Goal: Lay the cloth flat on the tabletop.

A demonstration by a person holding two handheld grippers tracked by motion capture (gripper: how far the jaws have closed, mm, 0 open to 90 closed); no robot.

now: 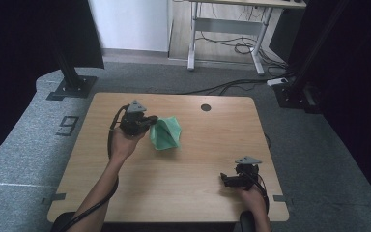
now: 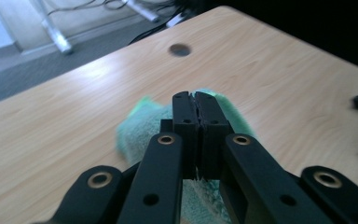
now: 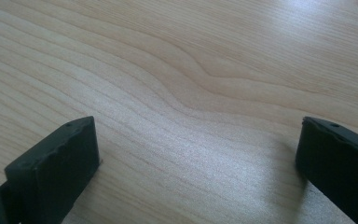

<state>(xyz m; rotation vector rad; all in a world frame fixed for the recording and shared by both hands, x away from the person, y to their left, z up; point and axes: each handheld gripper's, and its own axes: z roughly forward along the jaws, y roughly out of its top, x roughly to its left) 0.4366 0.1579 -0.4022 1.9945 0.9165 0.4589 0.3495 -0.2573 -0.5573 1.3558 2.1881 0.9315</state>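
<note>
Left gripper (image 1: 147, 122): you are pinching the green cloth (image 1: 166, 133) with the jaws pressed together; in the left gripper view a thin edge of fabric is sitting between them at the tips.

Green cloth: it is bunching into a peaked fold on the wooden table (image 1: 183, 188), toward the far left part of it, just beside your left hand (image 1: 124, 140). Part of it is being lifted, the rest is resting on the surface (a grip on an edge, likely to drag or unfold it).

Right gripper (image 1: 233, 180): you are holding it low over the near right part of the table, jaws spread wide, nothing between them, well apart from the cloth.

Reading: the right one is probably waiting in reserve to take another edge.

Far edge: the round cable hole (image 1: 206, 107) is lying beyond the cloth.
</note>
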